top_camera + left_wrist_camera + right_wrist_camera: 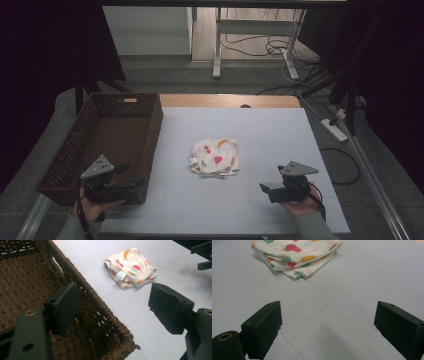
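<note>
A folded white cloth with a fruit print (pixel 215 157) lies in the middle of the pale blue mat (pixel 280 140). It also appears ahead of the jaws as the folded cloth (pixel 131 267) and the cloth (pixel 295 255). My left gripper (pixel 131 176) hovers over the near right corner of the brown wicker basket (pixel 107 135), jaws wide open and empty, seen again as my left gripper (pixel 112 307). Near the front right of the mat, my right gripper (pixel 264 189) stands open with nothing in it, pointing toward the cloth, the same right gripper (pixel 327 325).
The basket (pixel 30 282) looks empty and sits along the table's left side. Beyond the table's far wooden edge (pixel 225 100) stand desk legs and cables (pixel 260 45) on the floor. A power strip (pixel 336 129) lies to the right.
</note>
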Available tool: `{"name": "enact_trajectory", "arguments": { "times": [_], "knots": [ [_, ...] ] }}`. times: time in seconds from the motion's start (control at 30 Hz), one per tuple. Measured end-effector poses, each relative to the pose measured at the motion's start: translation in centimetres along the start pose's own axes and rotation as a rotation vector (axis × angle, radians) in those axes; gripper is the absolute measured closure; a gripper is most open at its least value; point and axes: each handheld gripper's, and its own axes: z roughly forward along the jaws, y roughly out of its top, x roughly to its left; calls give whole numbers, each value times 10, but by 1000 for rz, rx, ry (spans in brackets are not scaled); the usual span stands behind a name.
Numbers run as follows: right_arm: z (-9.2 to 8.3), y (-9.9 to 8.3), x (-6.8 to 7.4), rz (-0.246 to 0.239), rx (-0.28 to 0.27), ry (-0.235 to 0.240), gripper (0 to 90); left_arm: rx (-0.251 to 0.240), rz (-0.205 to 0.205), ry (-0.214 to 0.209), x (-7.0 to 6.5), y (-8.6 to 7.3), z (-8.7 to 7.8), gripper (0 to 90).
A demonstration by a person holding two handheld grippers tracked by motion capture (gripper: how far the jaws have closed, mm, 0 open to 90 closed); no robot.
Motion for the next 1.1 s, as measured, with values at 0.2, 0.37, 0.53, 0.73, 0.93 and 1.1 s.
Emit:
{"name": "enact_trajectory", "arguments": {
  "times": [0.2,0.37,0.53,0.73,0.93,1.1],
  "knots": [
    [1,0,0,-3,-3,6,84,-9,-8,0,1,2,-1,232],
    [4,0,-2,-3,5,10,84,-9,-2,4,1,7,1,232],
    [4,-1,-2,0,14,8,84,-8,5,0,-2,8,3,232],
    [3,-6,-4,25,15,10,84,0,17,-5,-6,13,6,232],
    [3,-8,-6,32,12,11,84,1,26,-11,-8,19,10,232],
    [4,-8,-7,33,12,13,86,11,25,-15,-7,21,15,232]
  ]
}}
